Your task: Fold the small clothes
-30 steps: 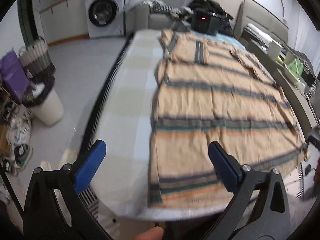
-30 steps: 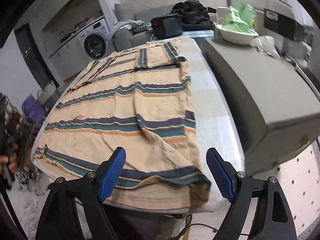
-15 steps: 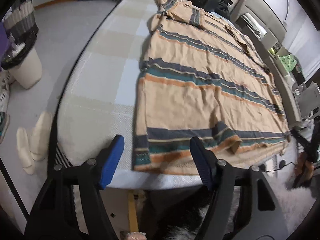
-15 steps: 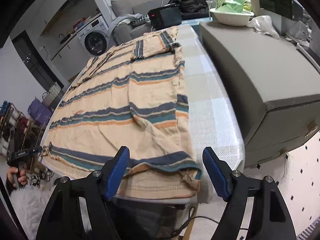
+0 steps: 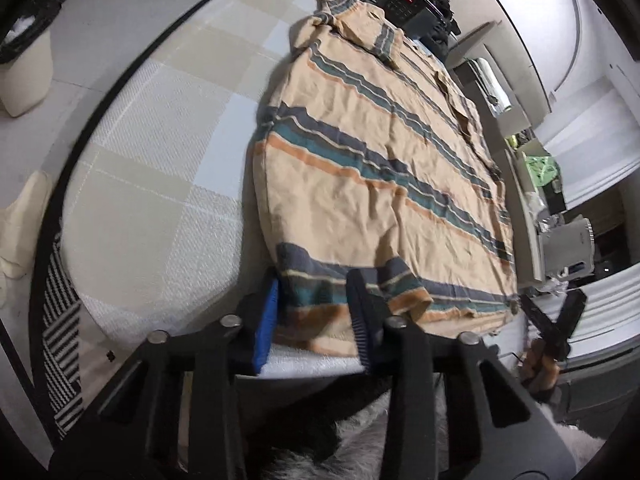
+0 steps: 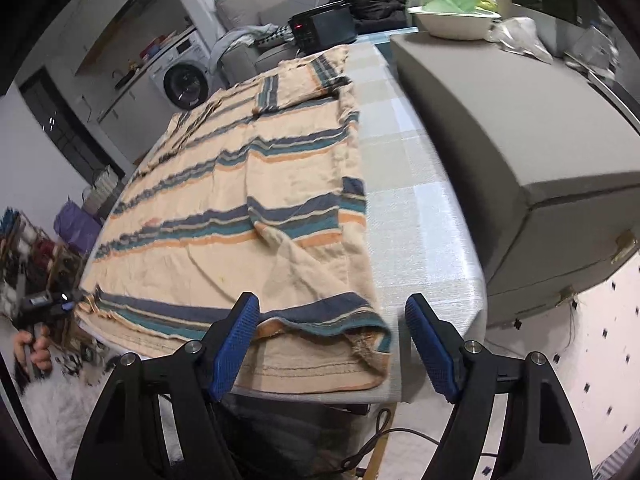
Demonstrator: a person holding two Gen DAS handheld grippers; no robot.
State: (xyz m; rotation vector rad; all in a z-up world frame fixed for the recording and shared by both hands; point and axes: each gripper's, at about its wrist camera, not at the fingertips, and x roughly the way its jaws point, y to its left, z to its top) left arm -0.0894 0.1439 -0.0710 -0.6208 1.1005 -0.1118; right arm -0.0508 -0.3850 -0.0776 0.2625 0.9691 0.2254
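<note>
With jaws closing around the near-left corner of the shirt (image 5: 372,184), left gripper (image 5: 312,320) down at the near edge of the table (image 5: 152,184), hem cloth clearly between the blue pads but pads not yet seen pressing on it, so not a firm pinch. Over at the near-right corner, right gripper (image 6: 332,340) spread wide, hovering just off the table edge, hem corner lying between and a touch ahead of the pads, nothing clamped.

Shirt spread flat, mostly on the middle of the table, long axis running straight away from both grippers: hem at the near edge, collar up at the far end by the black box (image 6: 324,30). Right side already flipped inward, a loose flap resting on top near the right gripper. Bare table strip on either side of the cloth.

Key bit for the next move, probably: both bottom corners sit right at the fingertips, left one nearer to being grabbed, and the whole length of the shirt lies ahead, so a lift-and-carry toward the collar looks like the natural fold. Bunched near-right corner could slip, worth a deeper bite.
</note>
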